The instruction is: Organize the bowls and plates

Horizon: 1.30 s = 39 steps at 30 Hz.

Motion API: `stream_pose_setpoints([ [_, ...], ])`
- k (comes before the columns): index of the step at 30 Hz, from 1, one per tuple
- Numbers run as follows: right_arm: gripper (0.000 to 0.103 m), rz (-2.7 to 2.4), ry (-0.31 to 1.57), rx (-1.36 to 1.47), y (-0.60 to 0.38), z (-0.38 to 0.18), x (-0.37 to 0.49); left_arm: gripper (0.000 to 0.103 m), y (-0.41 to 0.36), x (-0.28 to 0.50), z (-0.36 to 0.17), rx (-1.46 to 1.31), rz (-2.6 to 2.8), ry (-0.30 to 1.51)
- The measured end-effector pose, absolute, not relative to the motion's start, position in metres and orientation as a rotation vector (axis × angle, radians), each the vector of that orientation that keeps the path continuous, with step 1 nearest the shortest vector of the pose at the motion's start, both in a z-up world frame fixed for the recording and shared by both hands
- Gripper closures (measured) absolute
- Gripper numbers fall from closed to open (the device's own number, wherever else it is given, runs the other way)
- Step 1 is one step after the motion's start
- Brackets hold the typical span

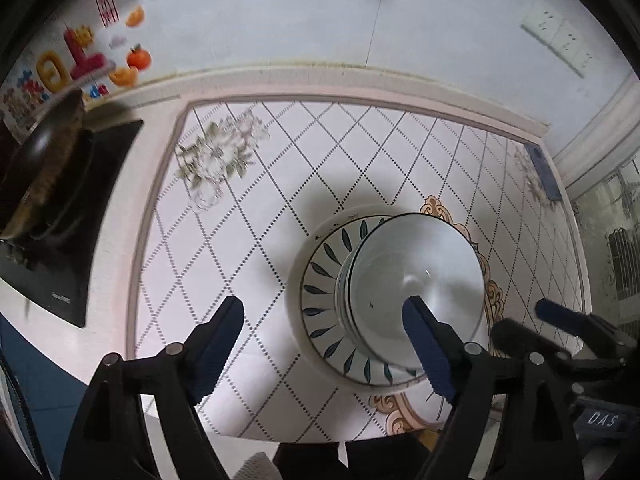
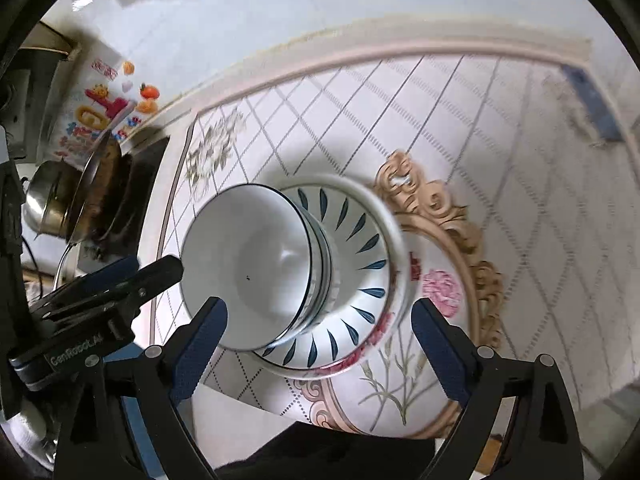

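Two fisheye views look steeply down on a countertop covered w/ a white mat (image 1: 256, 240) printed w/ a dotted diamond grid, grey flowers and a tan scroll border. Near the mat's centre sits a stack of white bowls w/ thin dark rims (image 1: 416, 280), nested upright inside each other, on a white plate w/ dark blue leaf marks around its rim (image 1: 320, 280). In the right view a 2nd plate w/ pink flowers (image 2: 436, 288) lies under the leaf plate, partly hidden. The left gripper (image 1: 328, 348), black w/ blue pads, hangs above the stack, jaws wide apart and nothing between them; its right finger overlaps the bowls only in line of sight. The right gripper (image 2: 320, 344), same build, also stands wide open and empty above the stack, fingers either side of the dishes but not touching. Each gripper shows at the edge of the other's view. To the left, off the mat, a black cooktop (image 1: 76, 216) carries a dark frying pan (image 1: 44, 152); a steel pot (image 2: 48, 196) stands beside it in the right view. A white tiled wall (image 1: 280, 12) w/ colourful stickers (image 1: 80, 60) runs behind.
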State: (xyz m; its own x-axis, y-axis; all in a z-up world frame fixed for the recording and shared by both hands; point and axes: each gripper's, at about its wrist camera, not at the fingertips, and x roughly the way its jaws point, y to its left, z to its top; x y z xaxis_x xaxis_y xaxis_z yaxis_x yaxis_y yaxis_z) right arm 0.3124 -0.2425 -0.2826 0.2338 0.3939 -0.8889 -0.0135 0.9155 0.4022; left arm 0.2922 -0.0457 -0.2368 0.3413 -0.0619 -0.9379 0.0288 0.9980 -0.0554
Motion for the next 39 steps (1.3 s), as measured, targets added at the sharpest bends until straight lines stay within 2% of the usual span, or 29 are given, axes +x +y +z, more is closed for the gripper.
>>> stream_pose_setpoints([
  [2,0.006,0.249,1.272,0.328,-0.245,-0.267,0.3,0.007,-0.044,0.285,-0.227,-0.029,-0.066,1.201],
  [9,0.005,0.209,1.18,0.323,-0.25,-0.22,0.259,0.006,-0.037,0.249,-0.188,-0.045,-0.042,1.106],
  [12,0.005,0.201,1.127,0.306,-0.25,-0.196,0.237,0.001,-0.039,0.226,-0.162,-0.047,-0.022,1.034],
  [18,0.002,0.183,1.004,0.229,-0.253,-0.139,0.181,0.001,-0.048,0.169,-0.114,-0.007,0.015,0.893],
  [27,0.0,0.183,0.849,0.172,-0.266,-0.061,0.09,0.001,-0.059,0.087,-0.077,-0.013,0.04,0.84],
  [39,0.0,0.163,0.771,0.145,-0.275,-0.027,0.005,0.001,-0.067,0.013,-0.049,0.008,0.08,0.744],
])
